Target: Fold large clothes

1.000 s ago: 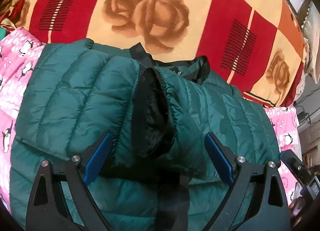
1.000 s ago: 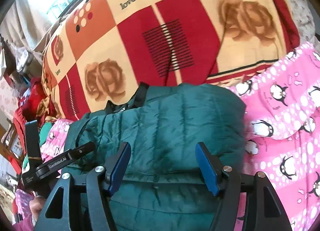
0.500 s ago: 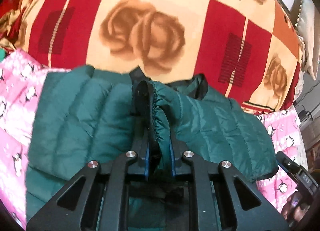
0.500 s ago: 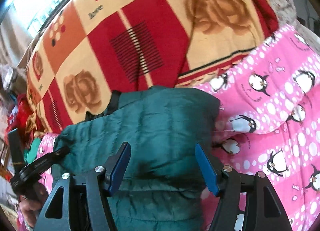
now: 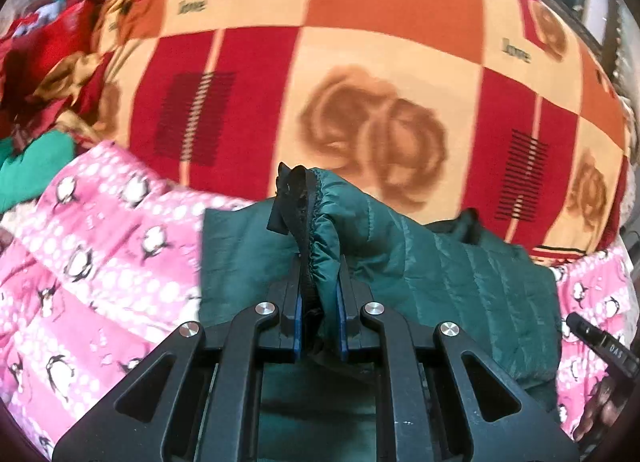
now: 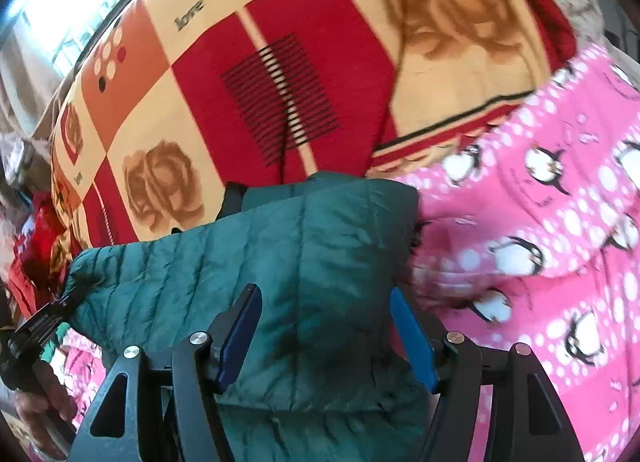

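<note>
On pink penguin sheet (image 5: 100,262), green jacket (image 6: 320,262) lies half folded. Your left gripper (image 5: 319,302) clamps black-lined cuff (image 5: 308,214), lifted. Your right gripper (image 6: 326,338) gapes wide, straddling jacket, pads not pinching.

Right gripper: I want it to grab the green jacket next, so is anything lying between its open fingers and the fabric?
Nothing visible does: the right gripper stands open directly over the bare green jacket.
</note>
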A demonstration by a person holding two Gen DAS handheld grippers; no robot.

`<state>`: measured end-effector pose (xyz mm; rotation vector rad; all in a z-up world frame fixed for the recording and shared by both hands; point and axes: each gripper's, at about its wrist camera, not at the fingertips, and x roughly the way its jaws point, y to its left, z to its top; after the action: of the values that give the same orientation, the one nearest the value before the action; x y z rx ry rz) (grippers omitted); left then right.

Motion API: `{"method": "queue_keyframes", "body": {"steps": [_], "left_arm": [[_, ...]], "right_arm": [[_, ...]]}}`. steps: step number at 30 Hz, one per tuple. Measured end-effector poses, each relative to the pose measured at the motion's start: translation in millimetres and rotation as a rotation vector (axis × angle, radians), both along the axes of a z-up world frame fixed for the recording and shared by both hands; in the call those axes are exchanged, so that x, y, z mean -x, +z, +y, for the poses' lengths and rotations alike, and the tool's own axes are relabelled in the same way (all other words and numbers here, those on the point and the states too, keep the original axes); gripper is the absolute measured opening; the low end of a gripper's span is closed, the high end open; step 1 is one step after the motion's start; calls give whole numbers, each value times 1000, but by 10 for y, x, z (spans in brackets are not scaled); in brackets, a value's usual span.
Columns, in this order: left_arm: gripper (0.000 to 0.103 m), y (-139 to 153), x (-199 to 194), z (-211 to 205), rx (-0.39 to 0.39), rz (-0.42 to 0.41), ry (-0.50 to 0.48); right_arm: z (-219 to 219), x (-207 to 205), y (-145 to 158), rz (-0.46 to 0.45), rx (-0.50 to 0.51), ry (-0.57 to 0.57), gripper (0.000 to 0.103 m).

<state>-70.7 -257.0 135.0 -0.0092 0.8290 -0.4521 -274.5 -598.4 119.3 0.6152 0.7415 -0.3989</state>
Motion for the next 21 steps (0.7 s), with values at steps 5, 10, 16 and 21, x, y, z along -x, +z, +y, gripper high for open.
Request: {"method": "queue_keyframes", "body": {"steps": [5, 10, 16, 21], "left_arm": [[12, -285, -10, 218, -27, 48, 15], [12, -469, 12, 269, -39, 72, 17], [15, -477, -14, 243, -33, 89, 12], [48, -392, -23, 358, -5, 116, 23]], "right_arm": [[91, -389, -111, 34, 42, 63, 64], [126, -832, -320, 131, 108, 122, 65], [36, -1059, -511, 175, 105, 109, 65], [89, -870, -310, 141, 114, 96, 65]]}}
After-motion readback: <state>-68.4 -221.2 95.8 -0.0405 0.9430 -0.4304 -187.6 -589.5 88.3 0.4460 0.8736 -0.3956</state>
